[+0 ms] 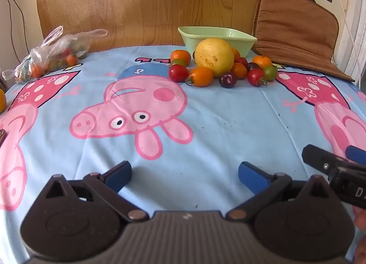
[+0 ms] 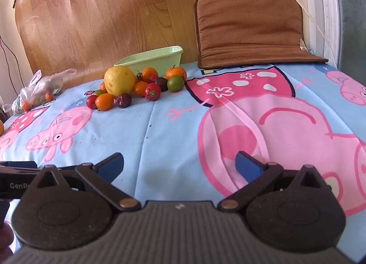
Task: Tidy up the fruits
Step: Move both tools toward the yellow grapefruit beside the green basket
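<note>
A pile of fruit lies at the far side of the cartoon-pig cloth: a big yellow citrus [image 1: 214,56] [image 2: 119,80], tangerines [image 1: 181,56] [image 2: 175,72], red tomatoes [image 1: 178,73] [image 2: 152,91], an orange tomato [image 1: 201,76] [image 2: 104,102], a green one [image 1: 270,72] [image 2: 175,83] and dark plums [image 1: 227,79] [image 2: 123,100]. Behind them stands a pale green bowl [image 1: 194,35] [image 2: 169,54]. My left gripper [image 1: 184,173] hovers open over the near cloth, nothing between its fingers. My right gripper [image 2: 179,164] is likewise open and empty, well short of the fruit. Its finger [image 1: 320,157] shows at the right edge of the left wrist view.
A clear plastic bag [image 1: 49,54] [image 2: 37,92] of small fruits sits at the far left. A brown cushion [image 1: 295,28] [image 2: 249,26] leans against the wall at the back right. A wood-grain board [image 1: 137,1] stands behind the table. An orange fruit [image 1: 1,101] peeks in at the left edge.
</note>
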### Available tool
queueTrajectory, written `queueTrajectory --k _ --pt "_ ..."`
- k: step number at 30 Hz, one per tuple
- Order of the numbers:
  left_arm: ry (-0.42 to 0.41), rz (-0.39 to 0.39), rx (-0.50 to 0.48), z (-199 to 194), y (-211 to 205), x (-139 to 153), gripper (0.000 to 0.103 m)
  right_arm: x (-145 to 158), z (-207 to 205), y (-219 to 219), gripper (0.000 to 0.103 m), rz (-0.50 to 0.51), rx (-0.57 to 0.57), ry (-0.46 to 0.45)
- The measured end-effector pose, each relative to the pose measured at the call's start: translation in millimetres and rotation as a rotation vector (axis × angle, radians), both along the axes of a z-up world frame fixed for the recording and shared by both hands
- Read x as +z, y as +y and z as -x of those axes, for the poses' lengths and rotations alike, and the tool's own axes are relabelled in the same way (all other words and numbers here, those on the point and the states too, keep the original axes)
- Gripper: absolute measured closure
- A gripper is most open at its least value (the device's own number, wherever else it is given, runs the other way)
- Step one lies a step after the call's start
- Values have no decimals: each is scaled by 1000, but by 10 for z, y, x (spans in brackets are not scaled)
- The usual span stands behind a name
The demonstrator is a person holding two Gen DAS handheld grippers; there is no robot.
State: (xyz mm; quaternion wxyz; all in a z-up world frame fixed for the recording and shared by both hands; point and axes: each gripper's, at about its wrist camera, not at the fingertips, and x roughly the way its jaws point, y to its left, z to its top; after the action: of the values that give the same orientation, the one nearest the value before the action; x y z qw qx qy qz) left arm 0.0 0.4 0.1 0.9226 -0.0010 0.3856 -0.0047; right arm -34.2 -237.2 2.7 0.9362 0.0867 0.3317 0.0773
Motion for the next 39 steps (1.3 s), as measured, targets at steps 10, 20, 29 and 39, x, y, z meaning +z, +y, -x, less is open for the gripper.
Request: queueTrajectory --k 10,20,29,39 --pt "-76 74 -34 68 121 11 0 36 27 -37 0 -47 -13 -10" --pt "-137 40 -69 174 103 -55 0 36 25 -34 0 -60 -14 -13" --pt "-145 40 -78 187 142 -80 0 16 30 -34 0 -66 -15 -17" --pt "-156 54 -74 193 151 -79 0 17 30 -36 0 -71 -18 -18"
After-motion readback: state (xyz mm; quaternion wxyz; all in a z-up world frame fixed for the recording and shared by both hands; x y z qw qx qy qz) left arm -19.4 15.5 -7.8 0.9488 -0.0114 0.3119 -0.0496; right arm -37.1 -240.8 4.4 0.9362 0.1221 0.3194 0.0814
